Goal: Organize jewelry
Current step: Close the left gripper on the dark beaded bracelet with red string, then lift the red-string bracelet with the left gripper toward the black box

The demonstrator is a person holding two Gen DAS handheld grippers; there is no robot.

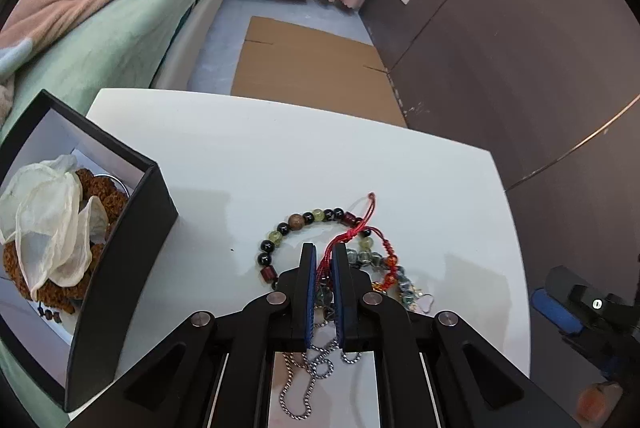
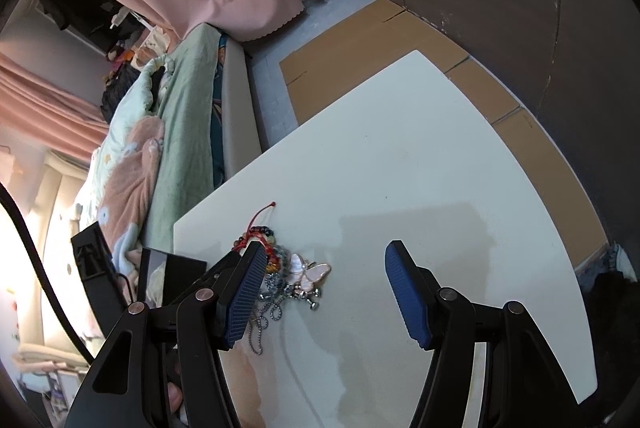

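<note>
While both views take in the white worktop (image 1: 320, 156) beside the bed (image 1: 120, 28), only the left wrist view looks into the black box (image 1: 124, 248) at its left edge, holding brown beads and pale gauze. Only the right wrist view shows a butterfly pendant (image 2: 308, 274). Left gripper (image 1: 324, 252), pitched downward, jaws narrowed onto the red cord bracelet (image 1: 352, 236) in the jewelry heap. Right gripper (image 2: 326, 256), jaws wide, empty.

Left tool (image 1: 324, 260) pinched, right tool (image 2: 326, 264) agape
</note>
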